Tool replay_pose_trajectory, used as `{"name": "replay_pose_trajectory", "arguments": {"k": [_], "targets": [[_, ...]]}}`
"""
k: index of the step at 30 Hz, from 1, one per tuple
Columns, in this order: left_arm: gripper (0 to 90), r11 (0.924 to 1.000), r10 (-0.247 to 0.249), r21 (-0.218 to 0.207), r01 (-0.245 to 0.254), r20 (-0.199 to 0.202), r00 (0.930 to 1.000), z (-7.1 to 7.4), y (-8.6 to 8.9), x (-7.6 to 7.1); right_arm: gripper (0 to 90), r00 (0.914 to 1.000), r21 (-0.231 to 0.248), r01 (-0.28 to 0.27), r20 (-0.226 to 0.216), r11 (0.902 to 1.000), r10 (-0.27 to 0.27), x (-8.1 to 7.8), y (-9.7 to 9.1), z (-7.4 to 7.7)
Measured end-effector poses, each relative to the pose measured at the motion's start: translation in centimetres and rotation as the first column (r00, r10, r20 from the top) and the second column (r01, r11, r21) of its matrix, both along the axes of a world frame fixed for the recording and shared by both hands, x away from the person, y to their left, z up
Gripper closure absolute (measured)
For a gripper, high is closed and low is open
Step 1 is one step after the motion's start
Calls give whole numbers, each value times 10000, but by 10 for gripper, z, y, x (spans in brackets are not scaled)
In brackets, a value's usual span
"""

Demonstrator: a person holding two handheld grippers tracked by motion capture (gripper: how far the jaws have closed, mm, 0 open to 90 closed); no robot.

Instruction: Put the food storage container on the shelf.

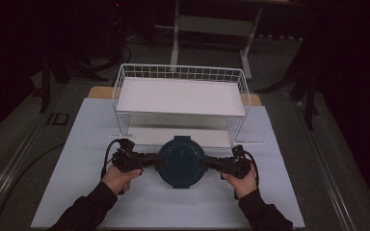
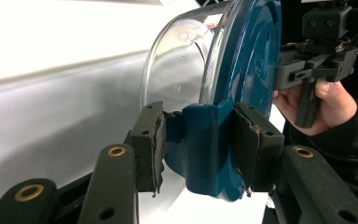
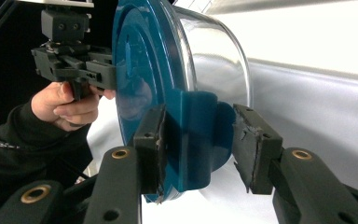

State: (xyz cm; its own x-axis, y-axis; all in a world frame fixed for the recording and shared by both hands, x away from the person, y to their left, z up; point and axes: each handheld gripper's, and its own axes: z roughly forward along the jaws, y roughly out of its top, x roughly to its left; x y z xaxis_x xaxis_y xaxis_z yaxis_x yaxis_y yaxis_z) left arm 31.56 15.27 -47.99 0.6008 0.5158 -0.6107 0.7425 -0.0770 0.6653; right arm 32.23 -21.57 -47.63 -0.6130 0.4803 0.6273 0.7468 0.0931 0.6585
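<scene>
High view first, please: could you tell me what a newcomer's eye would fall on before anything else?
The round blue lid of a clear container, at the front middle of the white table. The left gripper and right gripper clamp its opposite side latches, with black fingers around a blue tab. Behind it stands a white wire shelf rack.

You've got a container w/ a glossy teal plastic lid (image 1: 181, 161), smooth, reflective; body under it is a clear glassy bowl (image 2: 182, 65), shiny w/ highlights. Your left gripper (image 2: 198, 144) and right gripper (image 3: 198, 149) look like matt black plastic w/ brass-coloured rivets; the pads (image 2: 150, 140) are rough, worn rubbery foam. Wire basket (image 1: 180, 72): white coated metal. Table cover (image 1: 86, 159): pale, matt, smooth sheet. Sleeves (image 1: 89, 207): dark cloth.
</scene>
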Motion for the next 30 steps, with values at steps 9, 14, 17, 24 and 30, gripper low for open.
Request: {"name": "replay_pose_trajectory", "arguments": {"k": [9, 14, 17, 24, 30], "targets": [[569, 9997, 149, -196, -148, 55, 9999, -4, -4, 25, 568, 9995, -29, 180, 255, 9998, -179, 26, -2, 2], [568, 9996, 218, -168, -215, 193, 9996, -6, -5, 41, 568, 9989, -10, 278, 385, 9996, -278, 41, -3, 0], [568, 9996, 229, -141, -225, 284, 9993, -10, -4, 50, 568, 9985, -29, 344, 433, 9994, -343, 49, -3, -4], [567, 9994, 345, -87, -340, 694, 9970, -13, -5, 65, 567, 9961, 87, 594, 645, 9982, -599, 64, -3, -12], [566, 9984, 547, 110, -561, 1014, 9933, -19, -2, 74, 565, 9932, 48, 733, 908, 9973, -734, 72, 1, -19]]}}
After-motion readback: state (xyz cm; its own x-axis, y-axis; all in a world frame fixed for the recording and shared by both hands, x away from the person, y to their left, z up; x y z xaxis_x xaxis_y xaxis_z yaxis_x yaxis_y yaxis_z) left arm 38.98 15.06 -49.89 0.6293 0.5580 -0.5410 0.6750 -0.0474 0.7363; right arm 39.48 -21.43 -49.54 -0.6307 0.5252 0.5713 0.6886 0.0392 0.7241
